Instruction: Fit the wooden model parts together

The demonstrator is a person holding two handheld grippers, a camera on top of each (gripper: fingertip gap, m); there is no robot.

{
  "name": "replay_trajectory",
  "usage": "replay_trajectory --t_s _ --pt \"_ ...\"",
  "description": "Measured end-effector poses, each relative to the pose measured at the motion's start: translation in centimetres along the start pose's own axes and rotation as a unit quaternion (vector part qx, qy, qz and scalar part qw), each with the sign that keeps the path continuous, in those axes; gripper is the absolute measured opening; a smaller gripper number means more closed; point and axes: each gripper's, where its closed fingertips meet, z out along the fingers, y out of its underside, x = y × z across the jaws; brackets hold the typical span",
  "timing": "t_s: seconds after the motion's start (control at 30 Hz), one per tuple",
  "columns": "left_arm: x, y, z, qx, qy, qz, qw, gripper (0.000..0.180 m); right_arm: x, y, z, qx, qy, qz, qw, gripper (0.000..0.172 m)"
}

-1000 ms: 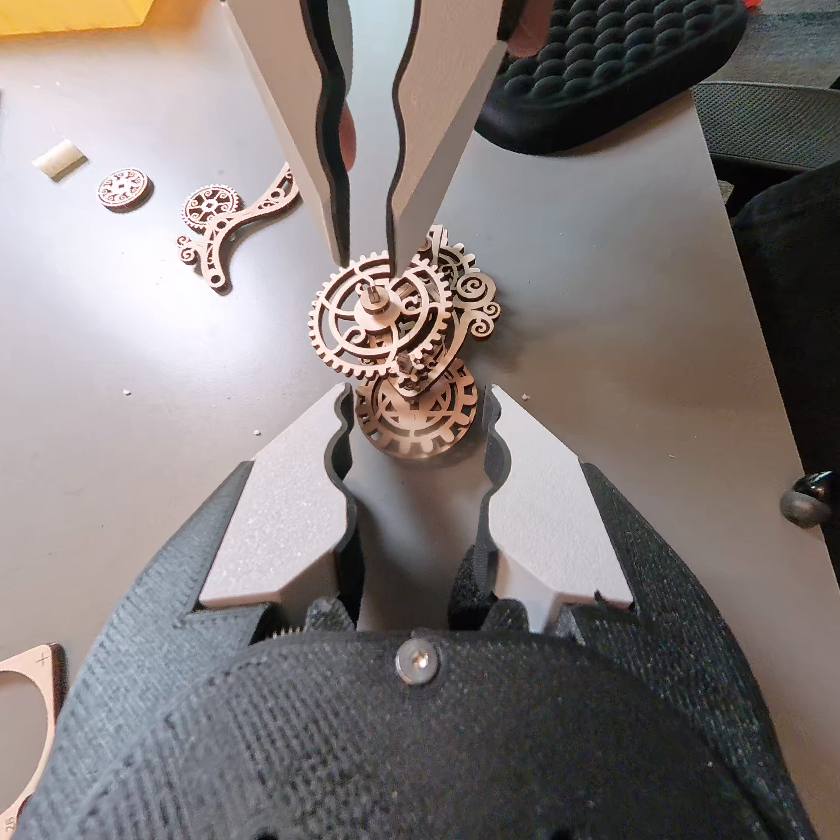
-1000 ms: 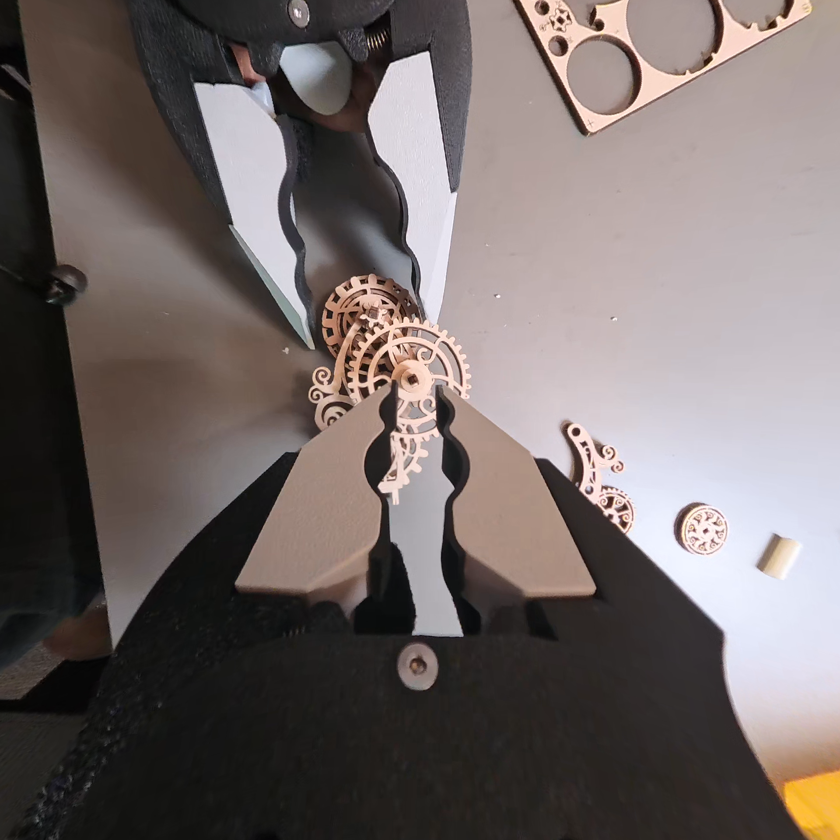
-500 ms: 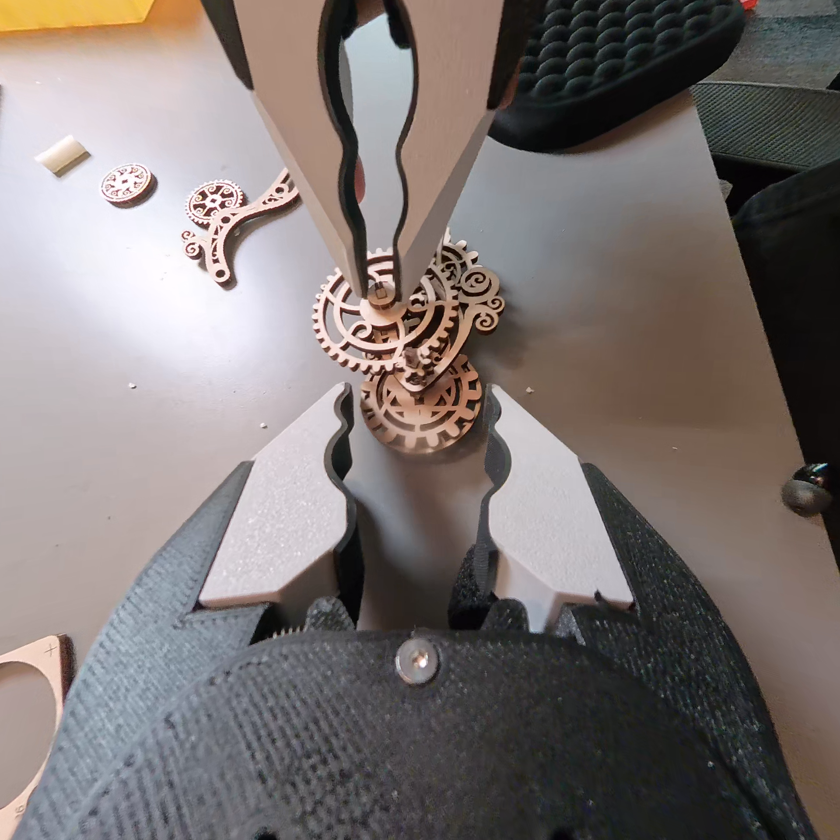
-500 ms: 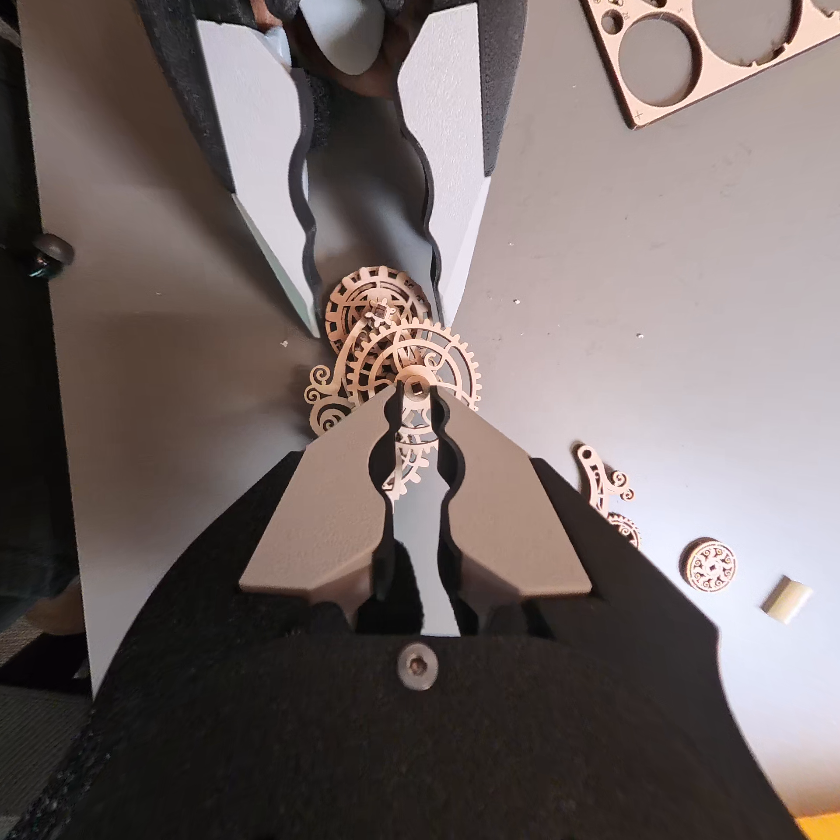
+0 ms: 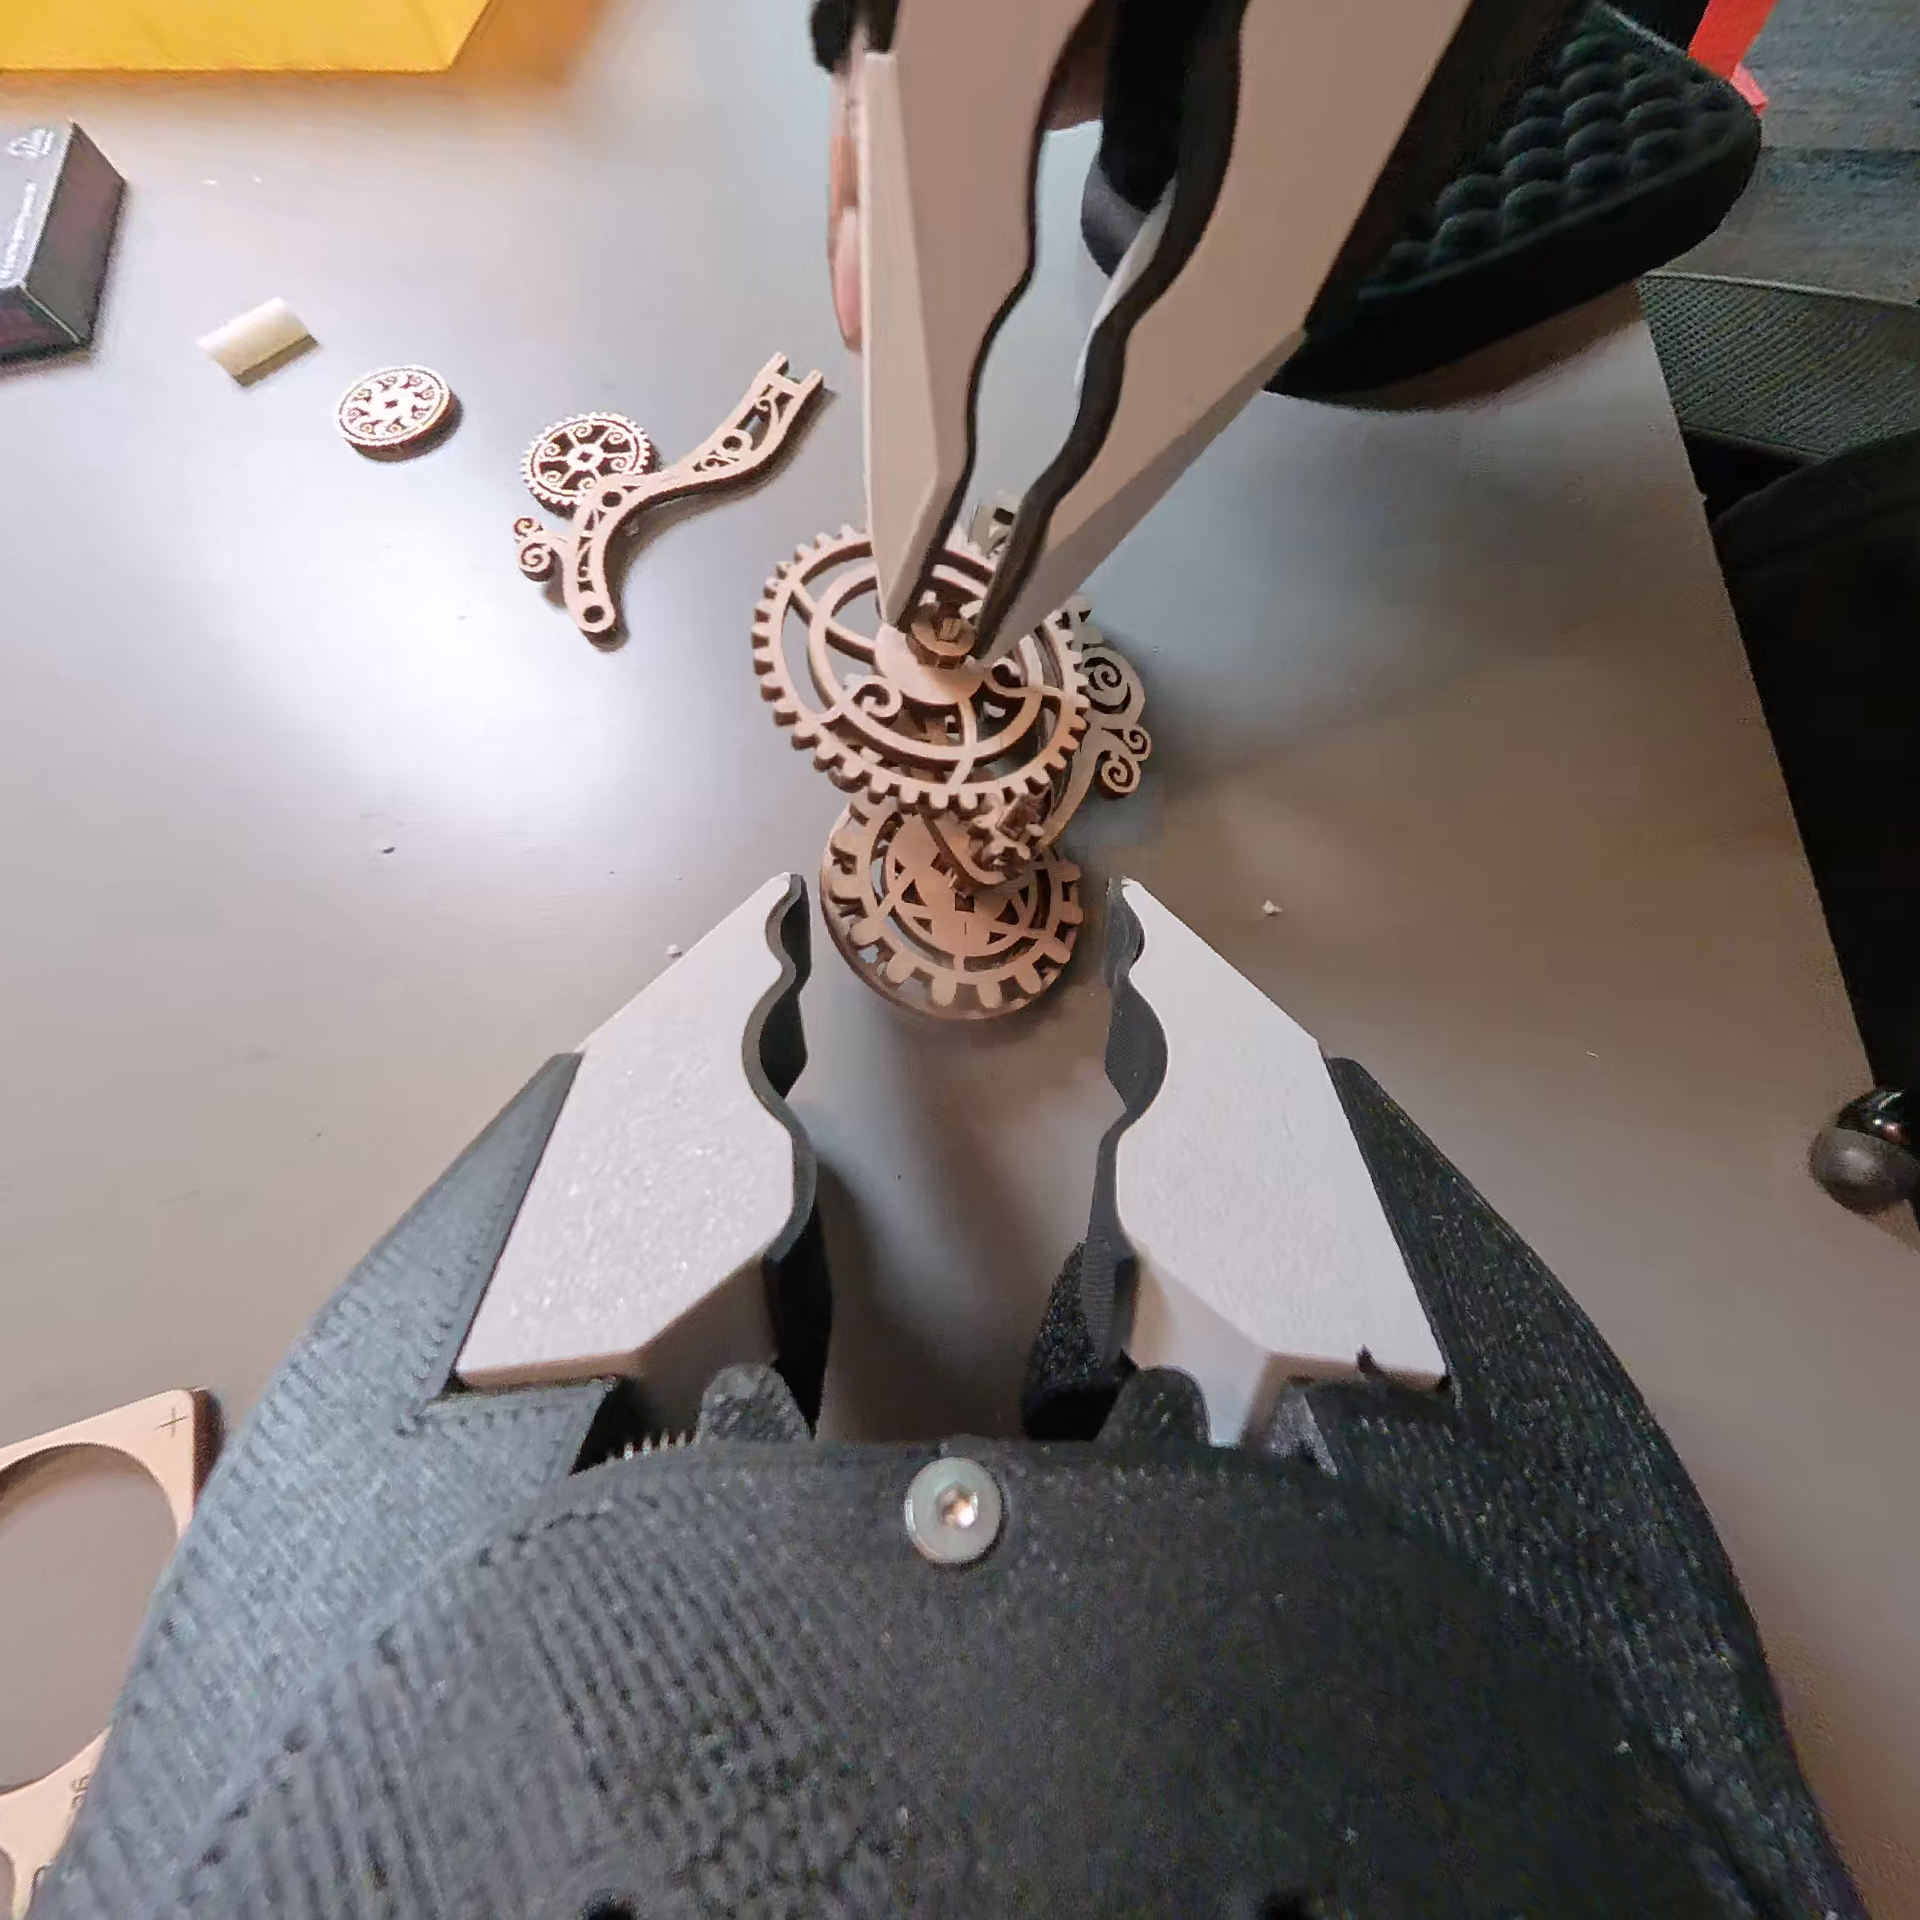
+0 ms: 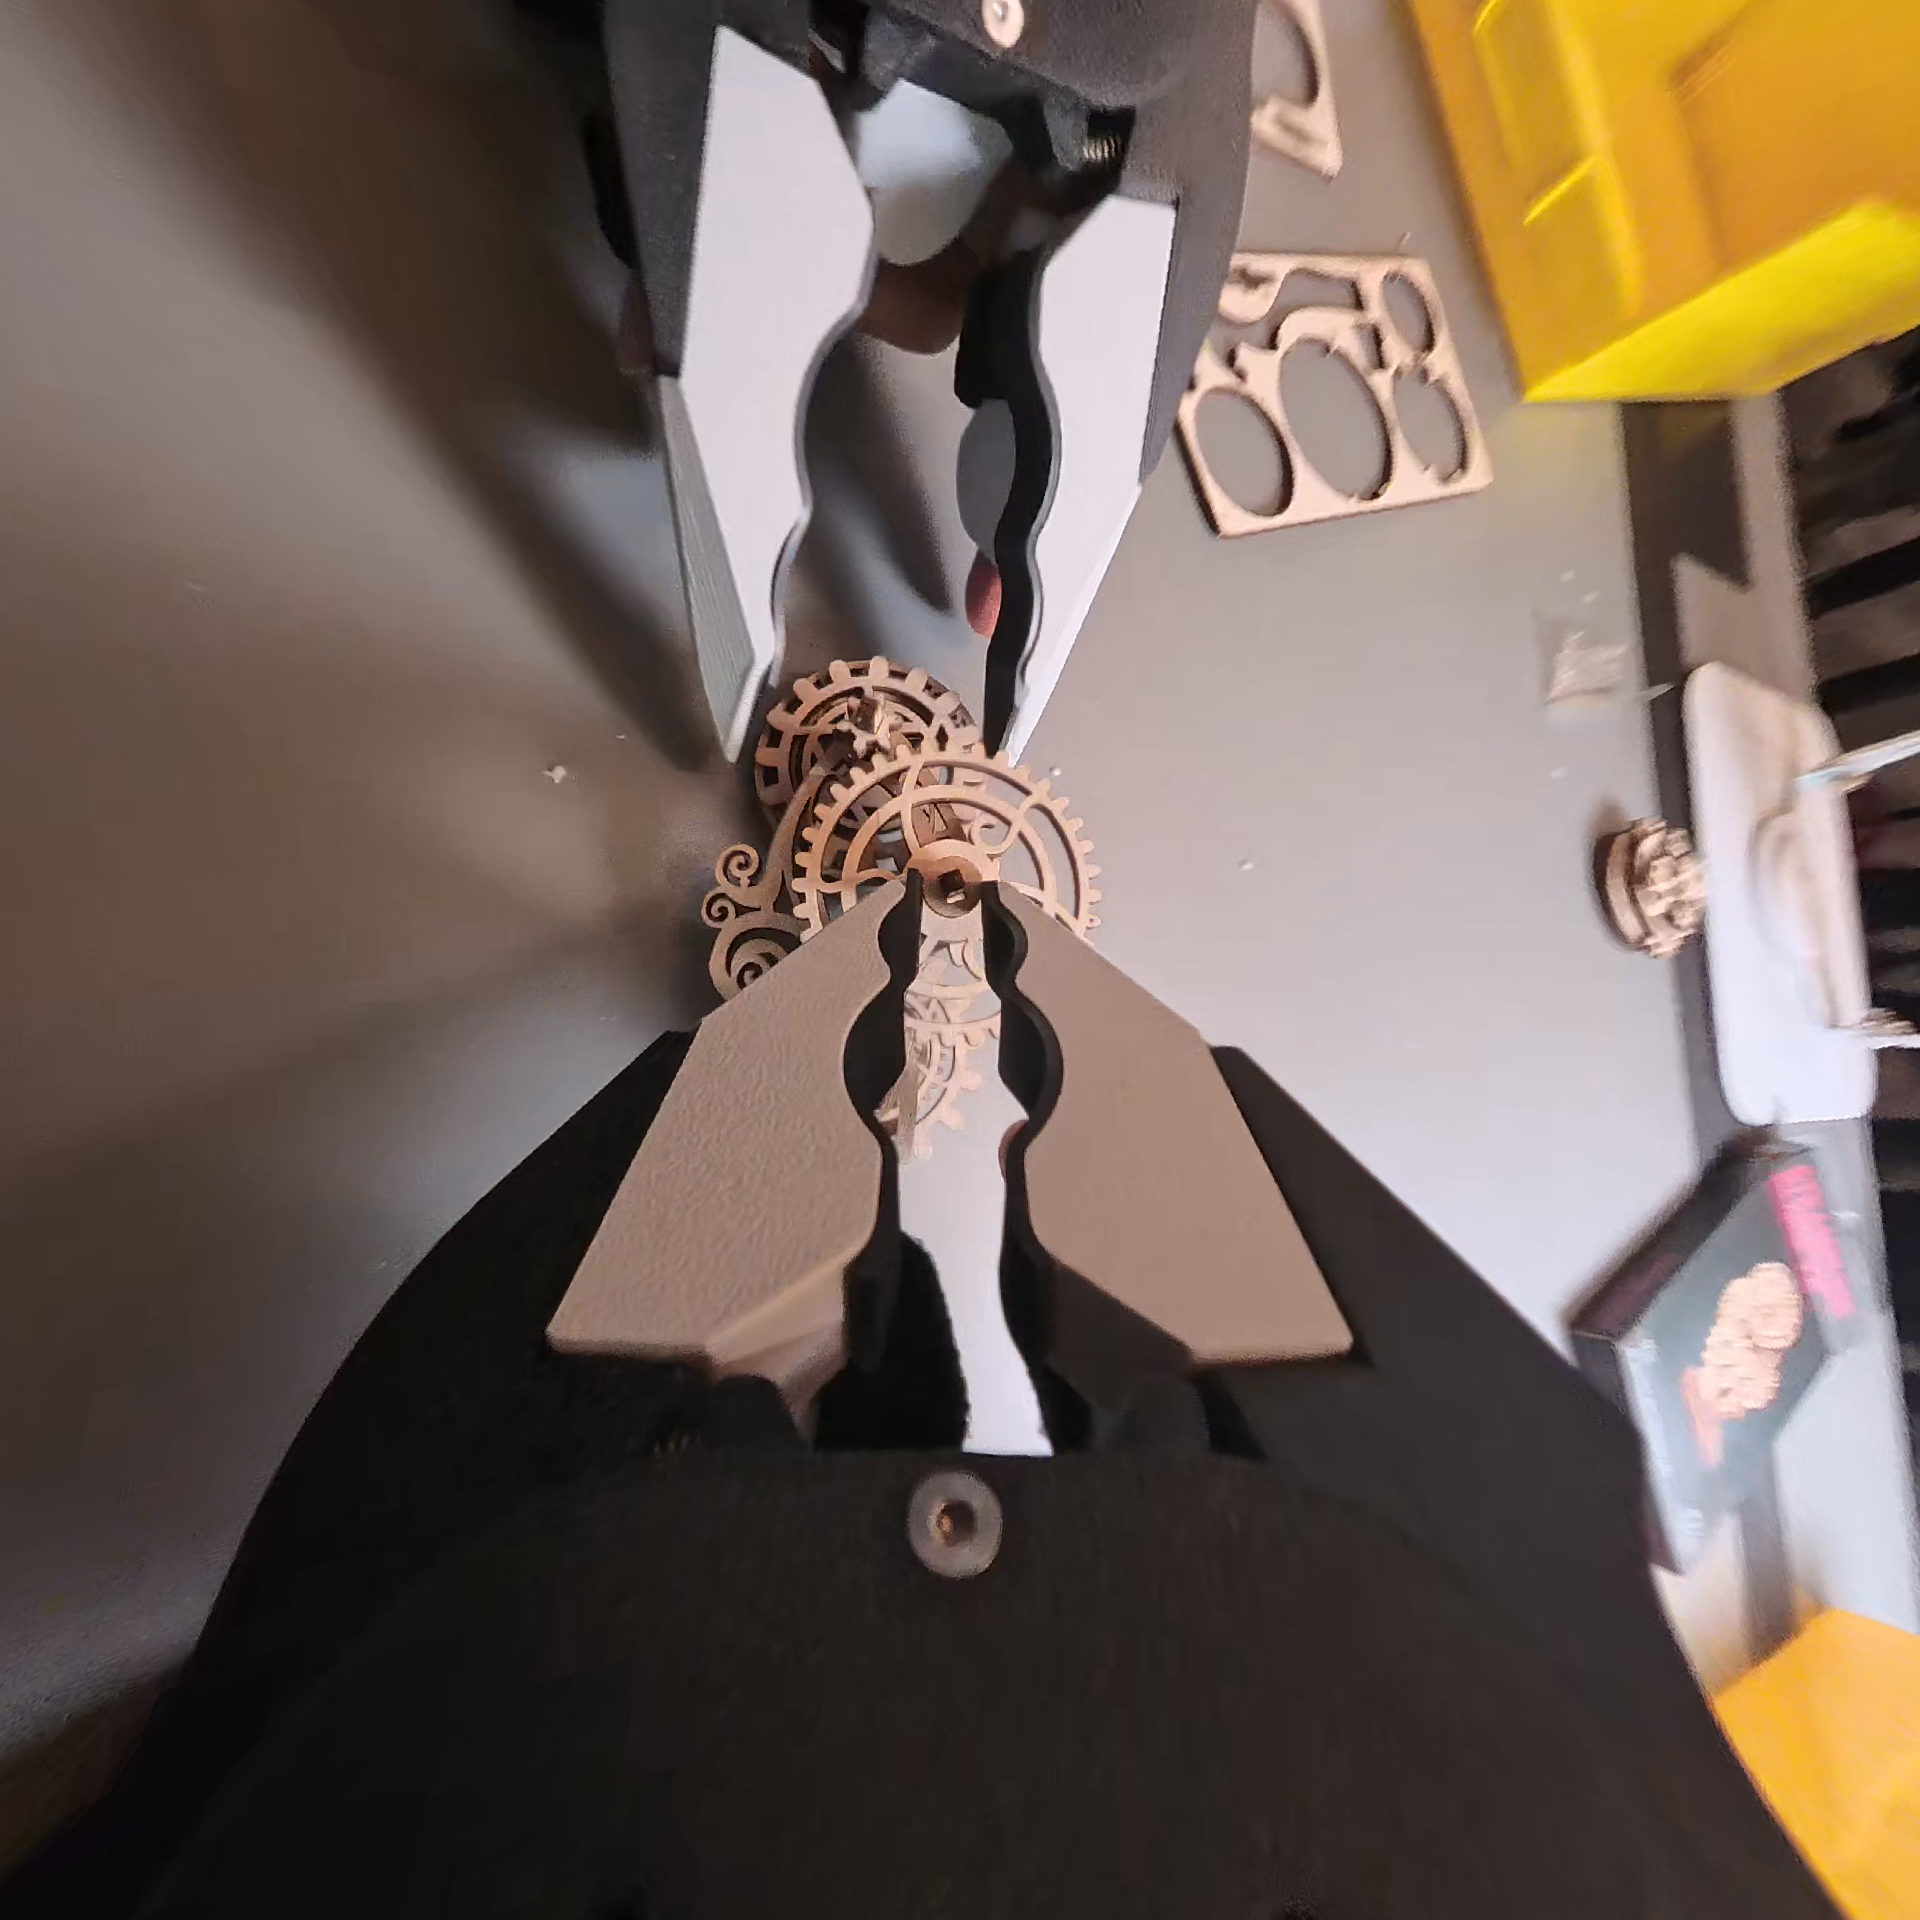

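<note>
Wooden gear assembly point(image 5: 940, 748), partly built, lies on the grey surface point(image 5: 312, 831): a large toothed wheel point(image 5: 831, 686) stacked over a smaller gear point(image 5: 951, 925) and a scrolled bracket point(image 5: 1112, 717). My right hand-held gripper point(image 6: 951, 883) is nearly closed, its tips pinching the small hub point(image 5: 940, 649) at the large wheel's centre. My left hand-held gripper point(image 5: 956, 904) stands wide, flanking the smaller gear without pressing it. Beyond the assembly, a curved arm with its gear point(image 5: 644, 488) and a small disc point(image 5: 395, 410) lie unfitted, I judge.

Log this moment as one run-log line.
left gripper: open, flanking lower gear | right gripper: shut on hub of big gear | table
</note>
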Motion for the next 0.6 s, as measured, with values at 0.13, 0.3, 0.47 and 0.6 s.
replay_trajectory --t_s 0.13,0.3,0.47,0.6 --pt "-0.3 -0.2 -0.2 0.010 0.001 -0.013 1.000 0.055 0.1 -0.5 -0.3 0.041 0.058 -0.053 0.996 0.009" --pt "-0.5 -0.6 -0.4 0.025 0.006 -0.022 0.999 0.052 0.4 -0.6 -0.6 0.082 0.108 -0.078 0.988 0.009" --pt "-0.5 -1.2 -0.6 0.045 0.008 -0.024 0.999 0.050 0.6 -0.8 -0.8 0.108 0.129 -0.073 0.983 0.009" --pt "-0.5 -2.4 -1.3 0.083 0.013 -0.033 0.996 0.052 1.4 -1.1 -1.3 0.152 0.112 0.028 0.982 0.009"
